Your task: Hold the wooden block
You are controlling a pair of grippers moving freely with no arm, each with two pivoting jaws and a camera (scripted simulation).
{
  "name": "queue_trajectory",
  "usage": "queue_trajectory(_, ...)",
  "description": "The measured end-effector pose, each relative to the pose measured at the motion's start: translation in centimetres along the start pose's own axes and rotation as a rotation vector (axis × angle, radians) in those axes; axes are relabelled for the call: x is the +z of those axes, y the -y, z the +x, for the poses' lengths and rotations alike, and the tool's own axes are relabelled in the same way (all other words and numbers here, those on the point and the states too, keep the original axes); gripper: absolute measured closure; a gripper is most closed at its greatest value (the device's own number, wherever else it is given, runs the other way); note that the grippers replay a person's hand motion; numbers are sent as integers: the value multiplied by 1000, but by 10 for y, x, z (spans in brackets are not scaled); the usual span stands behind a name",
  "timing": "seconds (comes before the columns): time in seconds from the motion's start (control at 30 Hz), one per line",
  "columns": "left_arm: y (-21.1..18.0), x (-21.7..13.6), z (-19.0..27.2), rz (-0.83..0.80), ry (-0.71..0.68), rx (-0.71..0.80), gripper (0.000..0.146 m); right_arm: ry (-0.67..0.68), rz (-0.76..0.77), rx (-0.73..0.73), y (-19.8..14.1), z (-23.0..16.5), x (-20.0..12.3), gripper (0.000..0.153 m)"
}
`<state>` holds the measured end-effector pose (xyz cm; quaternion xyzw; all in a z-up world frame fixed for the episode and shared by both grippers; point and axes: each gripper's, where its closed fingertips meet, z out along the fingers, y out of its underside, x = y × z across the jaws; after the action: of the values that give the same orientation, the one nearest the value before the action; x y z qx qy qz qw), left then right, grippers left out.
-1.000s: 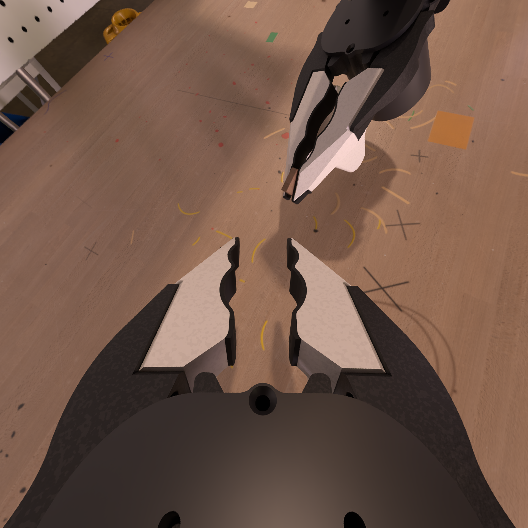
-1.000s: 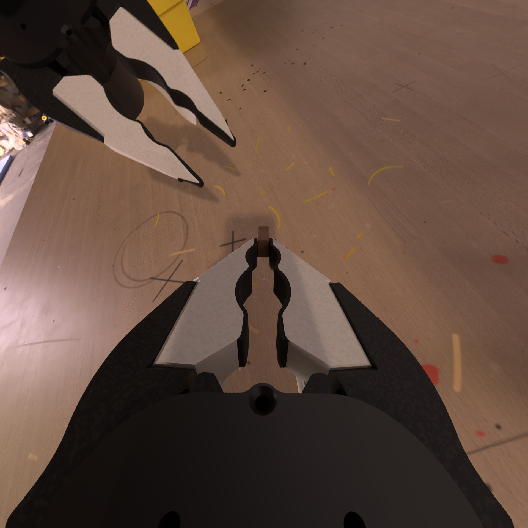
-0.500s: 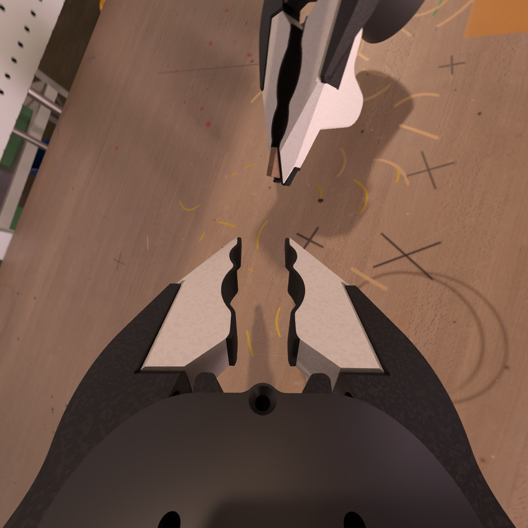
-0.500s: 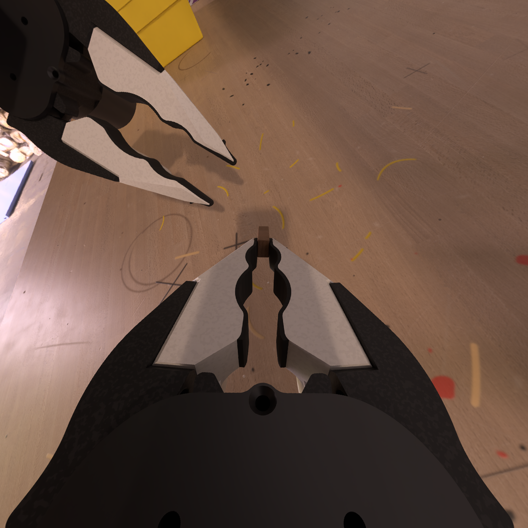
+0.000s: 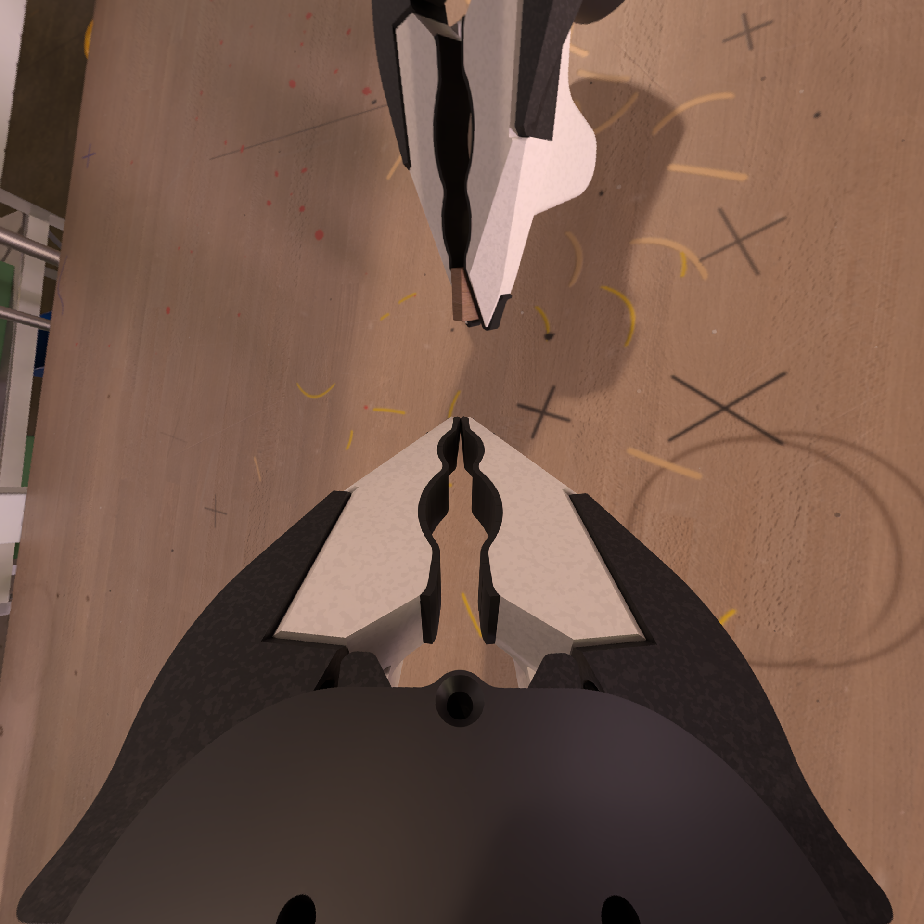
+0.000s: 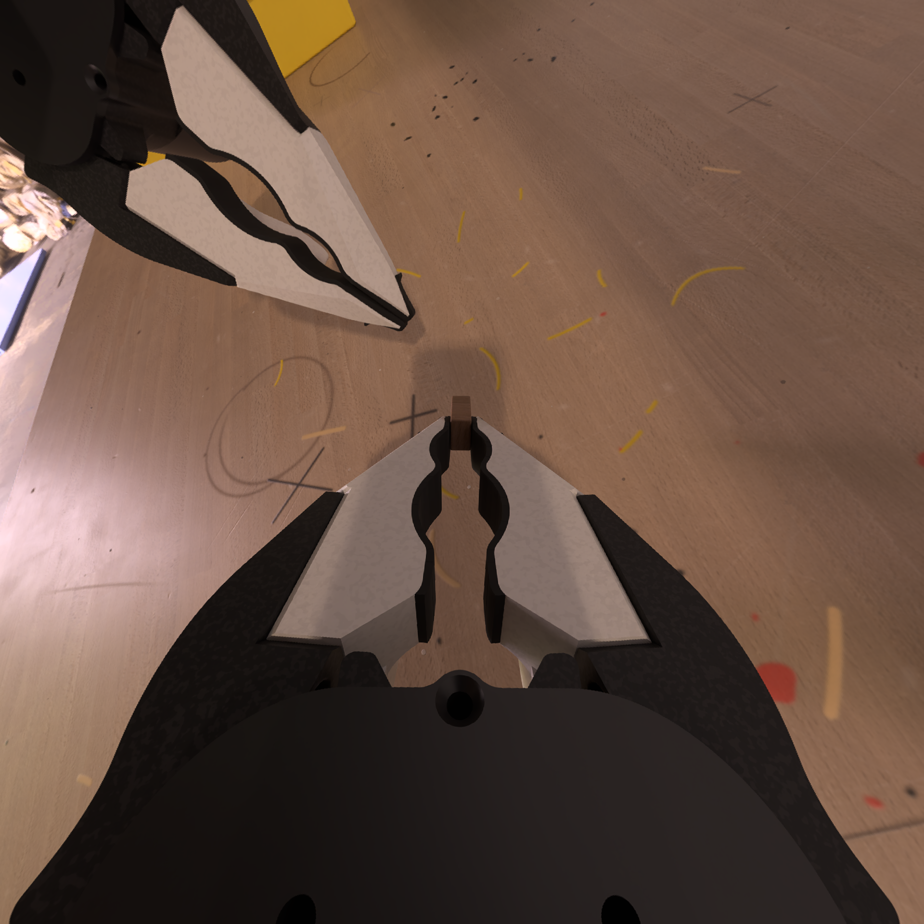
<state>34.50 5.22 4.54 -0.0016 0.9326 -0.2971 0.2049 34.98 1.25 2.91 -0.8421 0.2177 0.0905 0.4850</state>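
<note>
The wooden block (image 6: pixel 460 424) is a small brown piece, pinched at the very tips of the right gripper (image 6: pixel 460 425), and its far end sticks out a little past them. In the left wrist view the same block (image 5: pixel 462 301) shows at the tip of that gripper (image 5: pixel 475 310), above the table (image 5: pixel 200 300) and not touching it, with a soft shadow on the wood under it. What has changed in the last half second is the left gripper (image 5: pixel 460 422): its jaws were spread before, and now they are pressed together with nothing between them. In the right wrist view this gripper (image 6: pixel 402 317) comes in from the upper left with its tips closed to one point, near the block but apart from it. This probably means that the left gripper will not take the block, so the holding stays with the right one alone, and the task looks already fulfilled as long as the pinch does not slip. The grip is only on a short part of the block, so a small turn could loosen it. The two grippers point toward each other, tip to tip, both tilted down over the table, which carries yellow curved marks, drawn crosses (image 5: pixel 727 407) and a pencil circle (image 5: pixel 765 550). A yellow box (image 6: pixel 305 30) stands far to the left in the right wrist view.
</note>
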Motion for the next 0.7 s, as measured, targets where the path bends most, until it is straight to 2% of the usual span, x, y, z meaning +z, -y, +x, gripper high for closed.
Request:
queue_trajectory(0.3, 4, -7, -9, 65, 33, -113, 146, 9, -11, -10, -1, -1, 1, 146)
queue_trajectory(0.7, 7, -8, -14, 86, 40, -163, 146, 5, -13, -17, -2, -1, -1, 146)
